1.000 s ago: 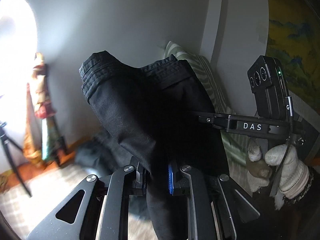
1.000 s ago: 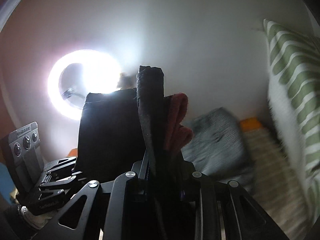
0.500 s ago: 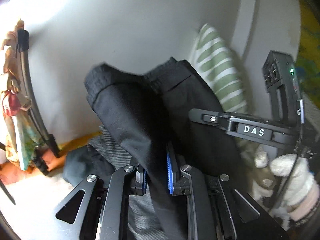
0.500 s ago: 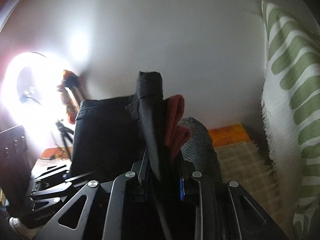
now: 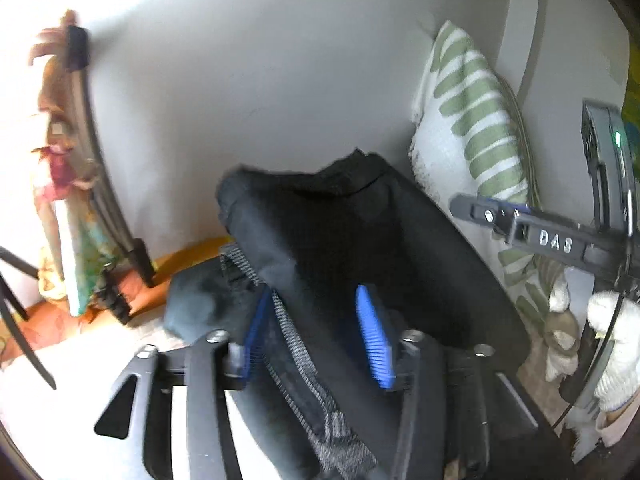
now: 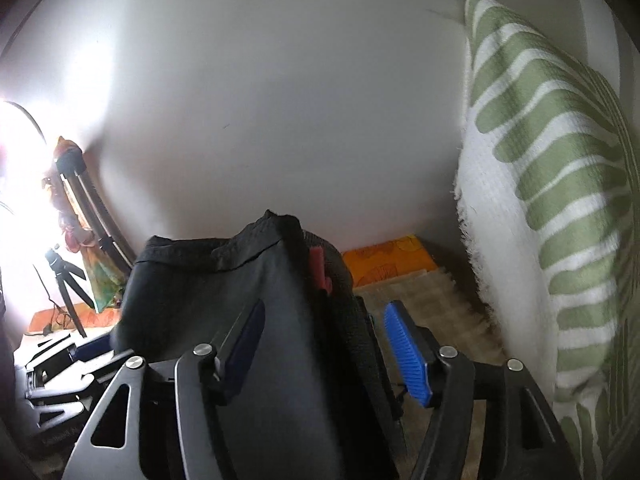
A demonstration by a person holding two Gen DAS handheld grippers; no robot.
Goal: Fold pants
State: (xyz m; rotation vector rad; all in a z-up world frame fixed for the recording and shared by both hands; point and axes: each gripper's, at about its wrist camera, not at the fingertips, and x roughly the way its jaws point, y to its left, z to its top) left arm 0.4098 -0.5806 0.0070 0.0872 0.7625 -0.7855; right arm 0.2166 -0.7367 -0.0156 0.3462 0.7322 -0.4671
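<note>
Lying between spread gripper (image 5: 316, 332) pads: pants (image 5: 360, 240)

Both grippers let go. The left gripper (image 5: 316, 332) had been clamped on the black pants (image 5: 360, 240); its blue pads spread apart, with the cloth lying loose between them. The right gripper (image 6: 324, 344) opened likewise. The pants sank lower against the green-striped pillow (image 6: 560, 200), onto the grey striped garment (image 5: 296, 344). The ring light (image 6: 12, 184) slid toward the left edge of the right wrist view.
</note>
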